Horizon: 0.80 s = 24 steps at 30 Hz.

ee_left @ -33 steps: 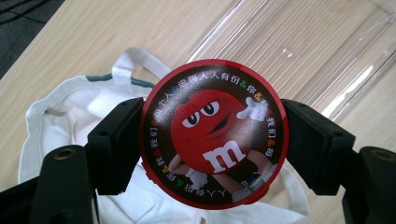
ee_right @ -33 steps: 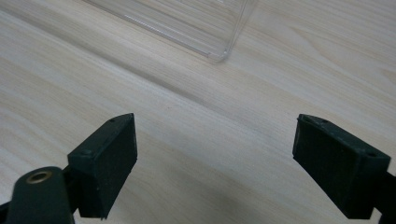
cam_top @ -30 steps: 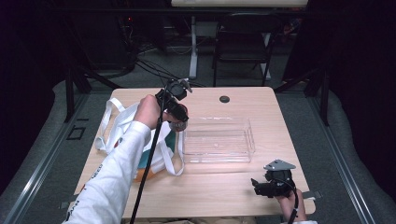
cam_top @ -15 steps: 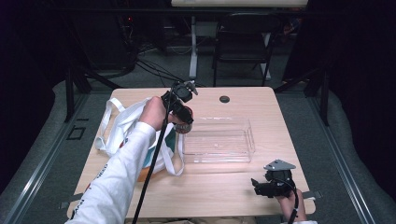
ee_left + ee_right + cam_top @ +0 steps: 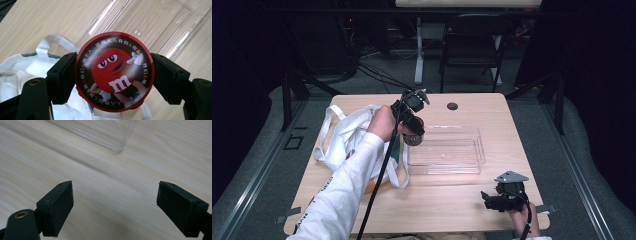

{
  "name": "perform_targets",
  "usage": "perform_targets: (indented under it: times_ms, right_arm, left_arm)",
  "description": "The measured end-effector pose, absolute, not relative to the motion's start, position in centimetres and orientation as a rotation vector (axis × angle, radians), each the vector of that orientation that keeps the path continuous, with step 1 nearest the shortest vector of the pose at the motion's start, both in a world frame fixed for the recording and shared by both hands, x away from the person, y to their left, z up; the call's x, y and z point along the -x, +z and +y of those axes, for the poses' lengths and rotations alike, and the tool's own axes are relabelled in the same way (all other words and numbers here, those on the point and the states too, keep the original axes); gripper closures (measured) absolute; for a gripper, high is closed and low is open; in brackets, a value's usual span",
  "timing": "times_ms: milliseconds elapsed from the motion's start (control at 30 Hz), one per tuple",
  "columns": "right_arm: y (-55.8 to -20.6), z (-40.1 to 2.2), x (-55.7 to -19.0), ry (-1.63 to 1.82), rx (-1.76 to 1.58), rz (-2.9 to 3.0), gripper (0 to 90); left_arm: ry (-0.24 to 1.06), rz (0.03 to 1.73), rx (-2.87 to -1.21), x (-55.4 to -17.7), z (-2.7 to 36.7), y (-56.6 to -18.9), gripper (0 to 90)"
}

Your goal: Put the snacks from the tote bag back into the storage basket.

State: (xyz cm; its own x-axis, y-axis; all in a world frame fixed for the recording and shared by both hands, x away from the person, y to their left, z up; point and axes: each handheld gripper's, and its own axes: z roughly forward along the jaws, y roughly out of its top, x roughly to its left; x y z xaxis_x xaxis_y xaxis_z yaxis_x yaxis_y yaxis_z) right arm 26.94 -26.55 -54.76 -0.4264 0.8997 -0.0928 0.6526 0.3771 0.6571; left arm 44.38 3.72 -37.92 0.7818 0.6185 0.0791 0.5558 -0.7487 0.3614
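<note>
A round red tin (image 5: 114,71) with a cartoon candy figure on its lid sits clamped between the black jaws of my left gripper (image 5: 113,75). In the high view that gripper (image 5: 414,131) holds the tin (image 5: 414,137) in the air above the left end of a clear plastic tray (image 5: 447,150), beside a white cloth bag (image 5: 347,135). My right gripper (image 5: 487,199) rests low near the table's front right edge. Its jaws (image 5: 115,210) stand wide apart over bare wood, with the tray's corner (image 5: 117,147) ahead of them.
The light wooden table (image 5: 437,200) carries a small black disc (image 5: 452,106) near its far edge. An orange item (image 5: 371,185) peeks from under the bag. A black chair (image 5: 472,55) and cables lie beyond the table. Tape marks sit at the front corners.
My left gripper has carried the tin slightly to the right and forward, from over the bag toward the tray's left end. The right gripper has stayed put.
</note>
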Motion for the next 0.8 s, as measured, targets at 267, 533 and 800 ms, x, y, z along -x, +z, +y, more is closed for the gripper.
perform_targets:
  times_ms: [267, 533, 800]
  right_arm:
    - [-54.8, -26.5, -26.9, 0.755, -1.341, 2.200, 13.5]
    - [-54.8, -26.6, -26.9, 0.757, -1.340, 2.203, 13.5]
    - [-54.7, -26.6, -26.9, 0.745, -1.341, 2.208, 13.6]
  left_arm:
    - [0.229, 0.899, -2.654, -44.4, 3.0, -38.9, 26.1]
    - [0.199, 0.906, -2.651, -44.5, 2.6, -40.0, 26.1]
    - [0.166, 0.909, -2.658, -44.4, 2.2, -41.3, 26.0]
